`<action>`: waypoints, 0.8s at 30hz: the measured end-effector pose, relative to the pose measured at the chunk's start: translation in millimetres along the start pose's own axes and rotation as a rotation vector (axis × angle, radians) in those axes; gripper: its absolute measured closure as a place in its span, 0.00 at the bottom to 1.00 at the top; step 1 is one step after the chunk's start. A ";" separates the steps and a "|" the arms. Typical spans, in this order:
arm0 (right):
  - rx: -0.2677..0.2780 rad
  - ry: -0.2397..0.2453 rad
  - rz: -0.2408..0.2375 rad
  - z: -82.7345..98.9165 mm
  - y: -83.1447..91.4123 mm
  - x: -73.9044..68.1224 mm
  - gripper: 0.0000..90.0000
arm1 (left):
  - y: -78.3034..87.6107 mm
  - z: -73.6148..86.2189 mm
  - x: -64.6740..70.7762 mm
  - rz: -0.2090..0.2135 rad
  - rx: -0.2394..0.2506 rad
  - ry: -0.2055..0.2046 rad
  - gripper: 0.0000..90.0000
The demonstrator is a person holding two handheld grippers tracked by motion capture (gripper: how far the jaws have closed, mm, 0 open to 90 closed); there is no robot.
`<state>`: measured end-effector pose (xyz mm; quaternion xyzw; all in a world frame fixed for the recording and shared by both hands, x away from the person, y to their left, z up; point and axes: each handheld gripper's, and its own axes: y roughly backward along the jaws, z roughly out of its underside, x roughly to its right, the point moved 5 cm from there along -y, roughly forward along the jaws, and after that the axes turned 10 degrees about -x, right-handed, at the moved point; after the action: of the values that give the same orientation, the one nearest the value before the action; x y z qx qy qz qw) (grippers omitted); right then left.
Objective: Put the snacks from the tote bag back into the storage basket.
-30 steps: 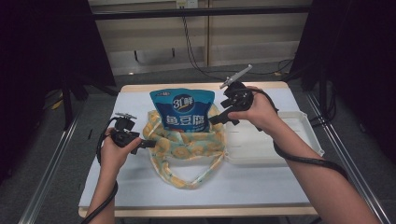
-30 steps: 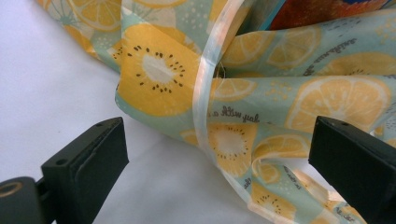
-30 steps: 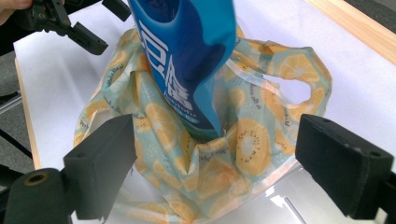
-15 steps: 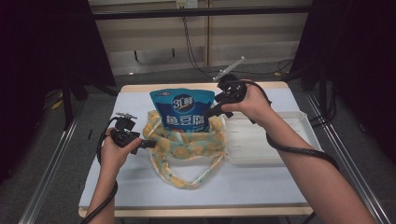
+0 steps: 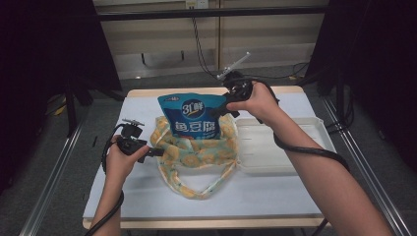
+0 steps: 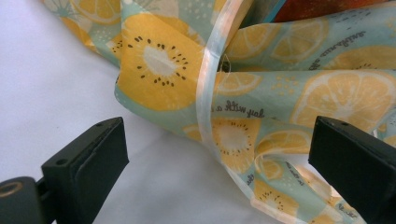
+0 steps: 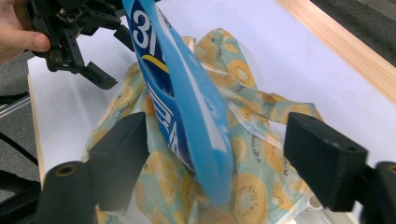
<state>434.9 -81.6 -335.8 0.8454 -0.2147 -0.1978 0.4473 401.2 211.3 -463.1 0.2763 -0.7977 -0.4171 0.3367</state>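
Packing step, I judge: from the high view, one blue pouch (image 5: 193,119) stands half inside one lemon-print bag (image 5: 195,156) on the white table (image 5: 275,196); one white tray (image 5: 285,147) lies just right of it. My left tongs (image 5: 156,151) sit at the bag's left edge, my right tongs (image 5: 223,109) by the pouch top.

Left gripper view: jaws open, bag fabric (image 6: 261,107) between them, not pinched.

Right gripper view: jaws have just been closing, pouch (image 7: 187,107) between them but untouched. Next: grip pouch, push deeper.
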 end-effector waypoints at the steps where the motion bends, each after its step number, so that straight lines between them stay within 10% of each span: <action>1: 0.000 0.004 0.003 -0.9 -0.4 0.5 0.27 | 0.3 0.2 -0.2 -0.001 -0.003 -0.001 0.05; 24: 0.006 0.014 -0.043 -21.5 -7.8 -5.5 0.52 | -0.1 1.6 -3.8 -0.020 -0.010 -0.001 0.05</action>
<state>443.0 -60.3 -330.4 0.8525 -0.1940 -0.2009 0.4419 402.3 214.7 -465.0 0.2824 -0.7930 -0.4245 0.3335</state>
